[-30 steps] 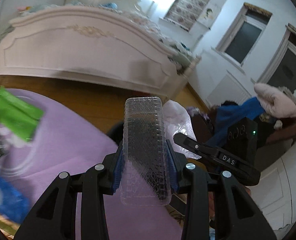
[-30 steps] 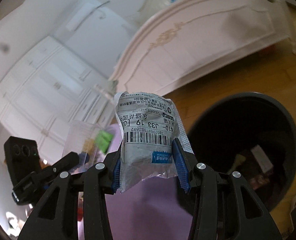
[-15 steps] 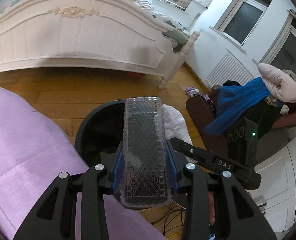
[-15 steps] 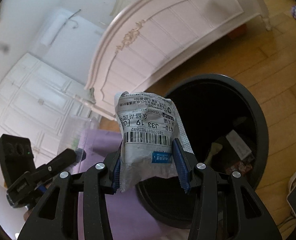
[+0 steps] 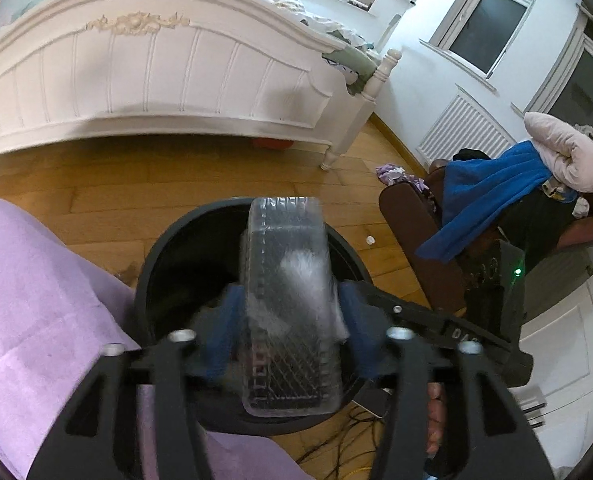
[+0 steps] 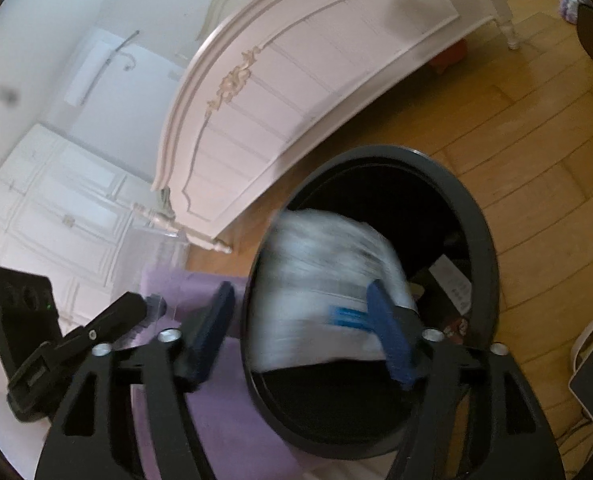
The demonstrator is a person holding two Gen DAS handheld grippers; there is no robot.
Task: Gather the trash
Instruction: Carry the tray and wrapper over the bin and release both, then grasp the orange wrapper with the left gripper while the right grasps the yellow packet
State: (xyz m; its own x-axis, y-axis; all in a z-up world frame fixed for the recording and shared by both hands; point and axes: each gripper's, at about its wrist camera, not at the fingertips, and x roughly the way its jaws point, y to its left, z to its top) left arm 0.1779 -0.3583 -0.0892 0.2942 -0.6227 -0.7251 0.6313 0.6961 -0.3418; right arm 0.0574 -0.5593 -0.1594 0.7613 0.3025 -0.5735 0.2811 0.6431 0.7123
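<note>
A black round trash bin (image 5: 164,248) stands on the wood floor beside a purple-covered table (image 5: 36,288). My left gripper (image 5: 286,332) is over the bin with its jaws spread; the clear plastic tray (image 5: 288,312) sits loose between them, blurred. My right gripper (image 6: 300,332) is also over the bin (image 6: 484,240), jaws wide open. The white crumpled package with a barcode (image 6: 328,280) is blurred between them, free of the left pad, over the bin mouth. Some trash lies in the bin's bottom (image 6: 452,284).
A white bed footboard (image 5: 144,76) stands behind the bin. A brown chair with blue cloth (image 5: 492,196) is to the right. Cables (image 5: 336,448) and a small device (image 6: 592,380) lie on the floor near the bin.
Both grippers moved from over the table to above the bin and tilted down. Both jaws have opened, letting go of the tray and the package, which are blurred in motion.
</note>
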